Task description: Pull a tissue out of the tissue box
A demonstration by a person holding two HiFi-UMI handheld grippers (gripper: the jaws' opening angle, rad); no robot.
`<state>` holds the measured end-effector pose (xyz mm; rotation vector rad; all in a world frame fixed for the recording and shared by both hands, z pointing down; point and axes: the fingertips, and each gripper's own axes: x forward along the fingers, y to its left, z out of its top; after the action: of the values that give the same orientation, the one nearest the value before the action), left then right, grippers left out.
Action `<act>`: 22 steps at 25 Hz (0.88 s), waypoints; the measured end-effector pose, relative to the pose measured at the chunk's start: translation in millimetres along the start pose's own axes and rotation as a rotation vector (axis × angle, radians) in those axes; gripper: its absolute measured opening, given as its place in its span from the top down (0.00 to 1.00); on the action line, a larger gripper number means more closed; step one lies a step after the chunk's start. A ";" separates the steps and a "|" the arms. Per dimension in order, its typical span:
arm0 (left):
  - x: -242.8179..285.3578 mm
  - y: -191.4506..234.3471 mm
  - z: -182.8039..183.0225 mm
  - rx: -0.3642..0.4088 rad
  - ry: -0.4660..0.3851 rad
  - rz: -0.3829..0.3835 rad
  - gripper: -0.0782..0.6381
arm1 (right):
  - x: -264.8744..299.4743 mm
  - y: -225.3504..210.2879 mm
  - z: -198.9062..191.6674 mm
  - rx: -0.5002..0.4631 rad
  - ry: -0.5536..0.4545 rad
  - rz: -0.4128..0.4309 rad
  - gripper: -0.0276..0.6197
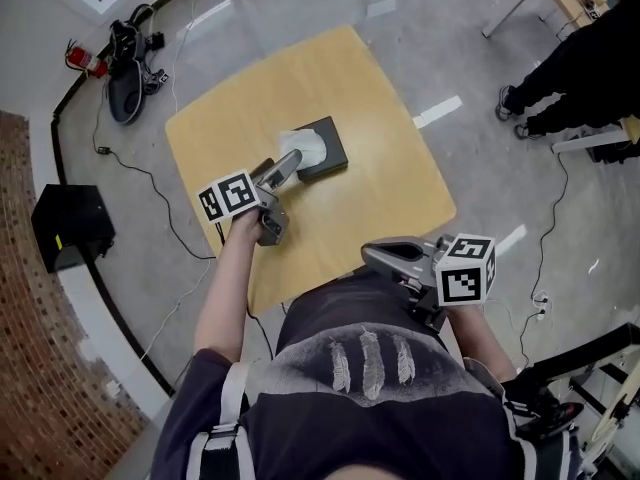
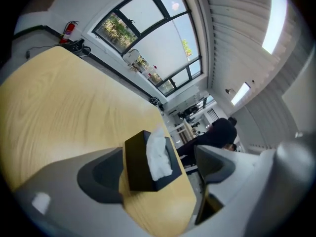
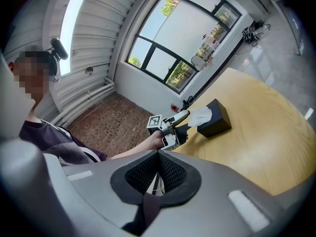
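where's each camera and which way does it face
Head view: on the head, steeply down at table and tissue box; shows arms, torso, left gripper, right gripper.
Left gripper view: on that gripper, along its open jaws at the box; only jaws show.
Right gripper view: on that gripper, over its shut jaws toward the box; shows left arm, torso.
Shared: all see the box; head and right gripper views see the left gripper.
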<state>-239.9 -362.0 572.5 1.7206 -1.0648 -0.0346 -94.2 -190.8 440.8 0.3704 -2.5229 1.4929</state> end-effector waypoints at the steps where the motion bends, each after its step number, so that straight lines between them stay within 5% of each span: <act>1: 3.7 2.9 0.9 -0.006 -0.001 0.008 0.27 | -1.6 -2.9 0.8 0.003 -0.002 0.000 0.96; 4: 11.9 5.9 -0.2 0.010 0.017 0.020 0.37 | -7.6 -10.6 3.1 0.012 -0.007 -0.007 0.96; 13: 17.9 7.2 -1.3 0.025 0.006 0.012 0.88 | -10.1 -20.7 2.5 0.011 0.001 -0.044 0.96; 22: 7.3 -9.8 6.0 0.013 -0.006 -0.096 0.89 | 1.3 -12.8 -2.5 -0.011 0.019 -0.062 0.96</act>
<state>-232.3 -370.9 565.6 1.7831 -0.9884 -0.0945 -91.4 -194.7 453.0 0.4271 -2.4803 1.4528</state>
